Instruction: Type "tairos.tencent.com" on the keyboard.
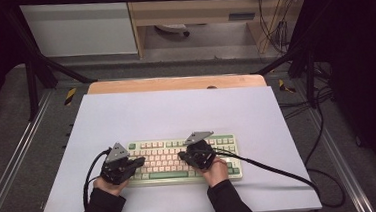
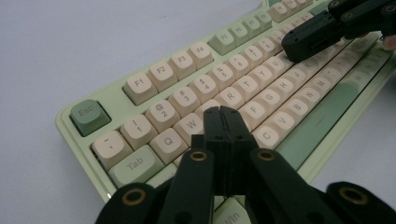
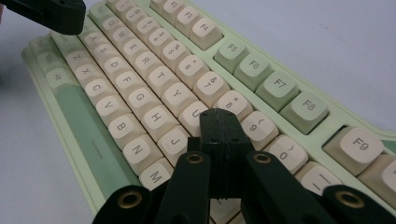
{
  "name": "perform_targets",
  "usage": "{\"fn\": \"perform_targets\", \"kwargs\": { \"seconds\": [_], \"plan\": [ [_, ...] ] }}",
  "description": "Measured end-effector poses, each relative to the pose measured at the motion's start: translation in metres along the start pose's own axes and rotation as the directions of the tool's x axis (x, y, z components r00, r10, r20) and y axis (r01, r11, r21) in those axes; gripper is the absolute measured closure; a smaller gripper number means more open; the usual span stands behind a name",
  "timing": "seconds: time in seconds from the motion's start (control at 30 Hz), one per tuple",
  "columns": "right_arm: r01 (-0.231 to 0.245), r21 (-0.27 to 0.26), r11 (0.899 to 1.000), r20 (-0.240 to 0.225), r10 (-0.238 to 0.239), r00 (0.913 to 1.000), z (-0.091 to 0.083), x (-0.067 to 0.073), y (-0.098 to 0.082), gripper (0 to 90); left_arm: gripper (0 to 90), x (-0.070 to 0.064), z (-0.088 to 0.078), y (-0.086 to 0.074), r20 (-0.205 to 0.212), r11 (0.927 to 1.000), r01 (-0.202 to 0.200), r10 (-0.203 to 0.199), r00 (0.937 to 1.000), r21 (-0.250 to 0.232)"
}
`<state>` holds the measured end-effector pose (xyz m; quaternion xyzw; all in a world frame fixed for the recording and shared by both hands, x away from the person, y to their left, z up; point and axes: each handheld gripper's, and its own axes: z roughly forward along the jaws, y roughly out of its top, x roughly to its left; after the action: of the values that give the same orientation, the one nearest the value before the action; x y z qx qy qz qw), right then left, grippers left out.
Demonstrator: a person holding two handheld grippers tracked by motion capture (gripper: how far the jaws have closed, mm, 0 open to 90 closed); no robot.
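Keyboard (image 1: 184,159): one, cream and green, lay on the table (image 1: 176,112) near the person's edge, long axis running left to right. Grippers: two, each with jaws pressed together, empty. Left gripper (image 2: 223,116) pointed down over the keys near W and E; right gripper (image 3: 219,119) over the keys near U and I. Both were equally near, each above its own half.

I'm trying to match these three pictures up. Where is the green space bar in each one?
High view: space bar in the keyboard's near row, between the two hands.
Left gripper view: long green bar at right, running up to the right.
Right gripper view: long green bar at left.
Shared landmark: the G key.
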<state>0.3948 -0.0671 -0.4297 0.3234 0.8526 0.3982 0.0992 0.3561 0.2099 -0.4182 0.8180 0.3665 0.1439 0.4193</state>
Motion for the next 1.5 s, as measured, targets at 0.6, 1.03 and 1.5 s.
{"fn": "perform_targets", "kwargs": {
  "seconds": [0.6,1.03,1.5],
  "plan": [
    [0.025,-0.028,0.999,-0.049,-0.027,0.9984,-0.028,0.005,0.004,90.0,90.0,-0.001,-0.002,0.002,-0.004,1.0000,-0.002,0.002,1.0000,-0.008],
    [0.014,-0.042,0.999,-0.053,-0.016,0.9985,-0.043,-0.001,-0.006,90.0,90.0,-0.005,0.003,0.011,-0.021,0.9998,-0.021,0.021,0.9996,0.004],
    [-0.007,-0.035,0.999,-0.051,0.005,0.9987,-0.058,-0.008,-0.024,90.0,90.0,-0.010,0.022,0.023,-0.028,0.9992,-0.028,0.029,0.9992,0.030]
  ]
}}
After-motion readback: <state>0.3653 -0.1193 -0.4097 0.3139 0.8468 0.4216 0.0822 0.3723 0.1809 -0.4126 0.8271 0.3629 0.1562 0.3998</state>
